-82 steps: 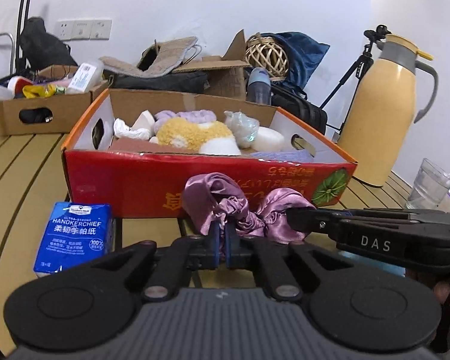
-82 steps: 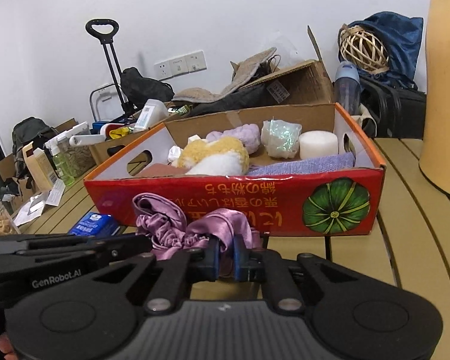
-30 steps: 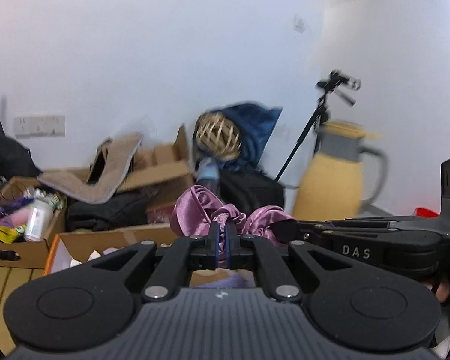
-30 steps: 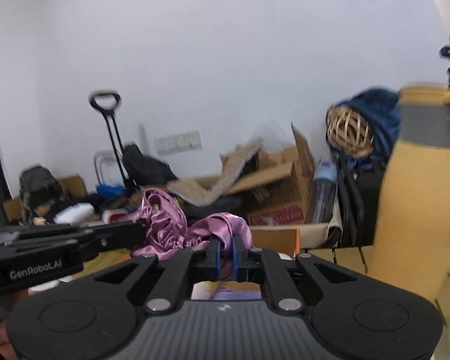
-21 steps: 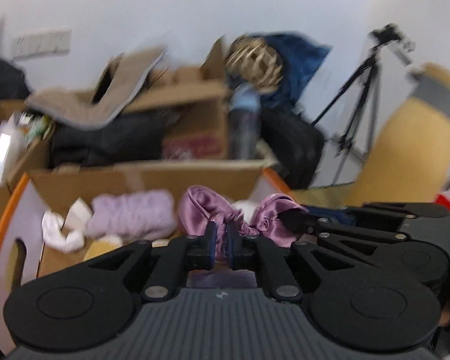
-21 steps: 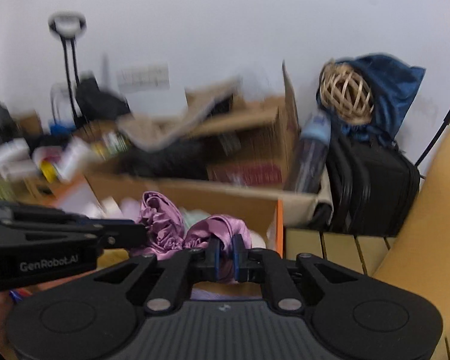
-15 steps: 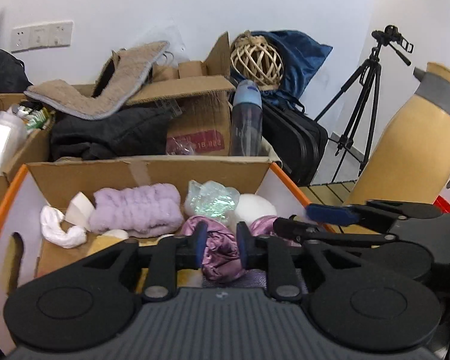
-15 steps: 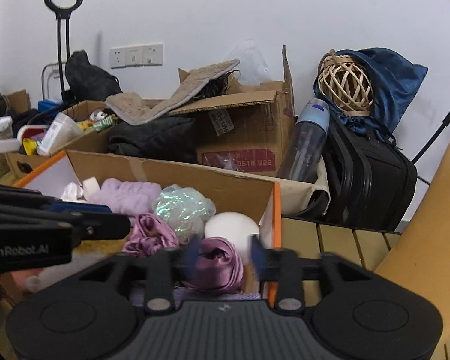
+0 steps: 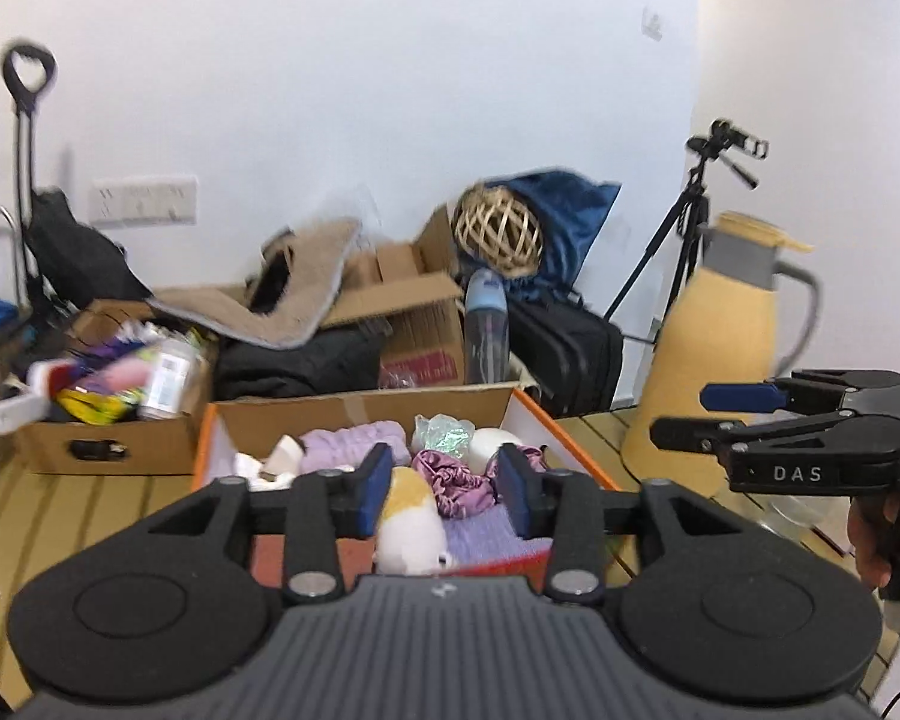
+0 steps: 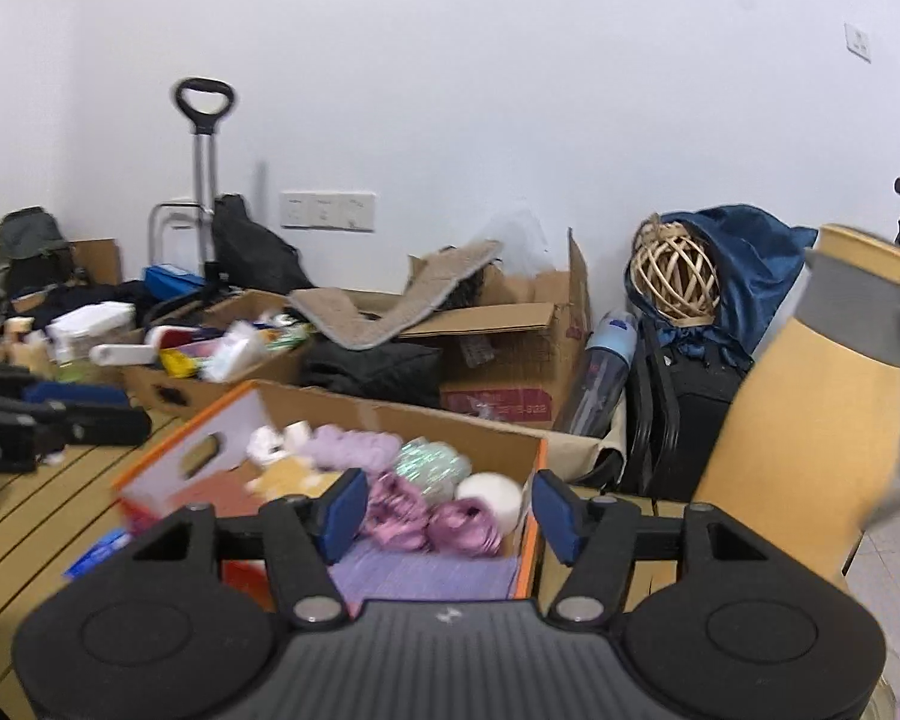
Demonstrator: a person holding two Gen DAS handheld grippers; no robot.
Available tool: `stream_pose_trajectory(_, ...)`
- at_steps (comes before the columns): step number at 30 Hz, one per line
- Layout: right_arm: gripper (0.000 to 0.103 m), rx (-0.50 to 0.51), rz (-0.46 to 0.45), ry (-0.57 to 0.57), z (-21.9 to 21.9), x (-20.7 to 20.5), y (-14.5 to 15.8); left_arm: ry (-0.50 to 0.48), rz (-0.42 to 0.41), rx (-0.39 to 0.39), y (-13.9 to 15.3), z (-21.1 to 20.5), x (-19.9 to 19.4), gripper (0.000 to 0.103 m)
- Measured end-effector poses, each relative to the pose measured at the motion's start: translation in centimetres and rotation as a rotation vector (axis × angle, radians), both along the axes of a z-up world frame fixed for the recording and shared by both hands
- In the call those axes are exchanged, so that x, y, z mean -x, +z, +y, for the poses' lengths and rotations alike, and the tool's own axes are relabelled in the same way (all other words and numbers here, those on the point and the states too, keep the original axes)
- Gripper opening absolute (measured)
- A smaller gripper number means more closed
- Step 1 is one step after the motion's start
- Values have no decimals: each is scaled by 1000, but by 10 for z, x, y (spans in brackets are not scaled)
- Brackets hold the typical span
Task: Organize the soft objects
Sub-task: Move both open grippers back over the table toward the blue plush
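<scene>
Left wrist view: the left tongs [image 9: 441,495] stand apart with nothing between the pads, their jaws having just been opening. Beyond them the crumpled mauve satin cloth [image 9: 453,483] lies inside the red-and-orange cardboard box [image 9: 576,468], beside a white-and-yellow plush toy [image 9: 411,525] and a lilac knitted bundle [image 9: 351,441]. That box appears to be the collecting place for the soft things. The right tongs [image 9: 684,417] hang at the right edge, parted and empty, clear of the box so the cloth can settle.

Right wrist view: the right tongs' jaws have also just been opening, and the cloth sits against a white foam ball [image 10: 491,495] near the far corner. The wooden slatted desk [image 10: 36,498] carries the box.
</scene>
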State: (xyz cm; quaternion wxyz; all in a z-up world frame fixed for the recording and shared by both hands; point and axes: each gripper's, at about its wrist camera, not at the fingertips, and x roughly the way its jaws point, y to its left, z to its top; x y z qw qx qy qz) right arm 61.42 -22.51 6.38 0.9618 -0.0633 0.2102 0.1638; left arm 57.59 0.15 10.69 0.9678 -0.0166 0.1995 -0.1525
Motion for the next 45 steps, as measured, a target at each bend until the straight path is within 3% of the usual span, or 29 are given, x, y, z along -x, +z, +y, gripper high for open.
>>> stream_pose_trajectory(3, 72, -4, -14, 37, -2, 48, 0, 10, -55, -10, 3, 8, 53, 63)
stream_pose_trajectory(6, 72, -13, -19, 69, -5, 96, -3, 50, -76, -18, -1, 15, 100, 69)
stream_pose_trajectory(10, 80, -59, -45, 96, -12, 163, -13, 131, -117, -20, -21, 19, 170, 77)
stream_pose_trajectory(15, 86, -136, -50, 100, -20, 238, -37, 189, -79, 36, -50, 25, 240, 89)
stream_pose_trajectory(19, 86, -199, -28, 94, -22, 268, -50, 198, -77, 1, -58, 28, 278, 94)
stream_pose_trajectory(27, 86, -175, -23, 74, -9, 267, -53, 187, -91, 8, -59, 31, 278, 97)
stream_pose_trajectory(38, 86, -181, 79, -4, -4, 215, -91, 202, 13, 30, -96, 40, 239, 97)
stream_pose_trajectory(45, 86, -160, 113, -49, -6, 174, -109, 190, 116, 36, -119, 32, 186, 97)
